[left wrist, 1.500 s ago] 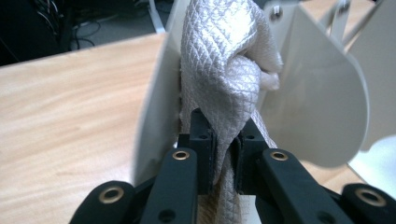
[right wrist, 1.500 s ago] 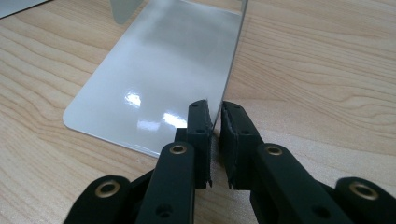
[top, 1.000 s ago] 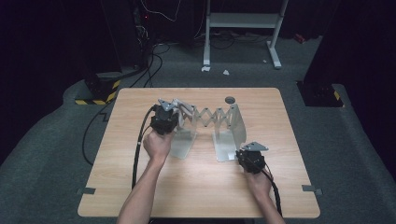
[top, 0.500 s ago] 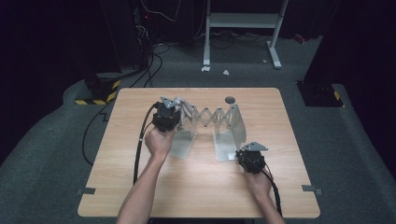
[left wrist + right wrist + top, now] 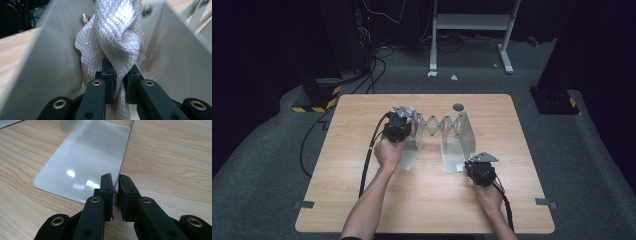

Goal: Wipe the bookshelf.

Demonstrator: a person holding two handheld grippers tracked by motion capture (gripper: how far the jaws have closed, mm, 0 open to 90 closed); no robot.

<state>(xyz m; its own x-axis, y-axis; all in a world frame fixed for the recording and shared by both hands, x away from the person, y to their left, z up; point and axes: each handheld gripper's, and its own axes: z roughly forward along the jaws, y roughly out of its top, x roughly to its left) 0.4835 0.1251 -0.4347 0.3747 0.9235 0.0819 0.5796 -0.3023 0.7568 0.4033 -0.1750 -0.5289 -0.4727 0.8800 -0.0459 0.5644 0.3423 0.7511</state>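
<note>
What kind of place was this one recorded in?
Probably a lab or recording studio, not a home: a lone wooden table on grey carpet, dark surroundings, loose cables on the floor, and a metal stand behind.

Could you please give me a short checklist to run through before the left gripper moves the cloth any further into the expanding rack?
1. Left gripper shut on the quilted cloth: ok.
2. Right gripper clamped on the edge of the rack's base plate: ok.
3. Cloth between the two grey walls of the rack's left end: ok.
4. Base plate flat on the table: ok.
5. Cloth free of the bolt on the wall behind it: cannot tell.
</note>
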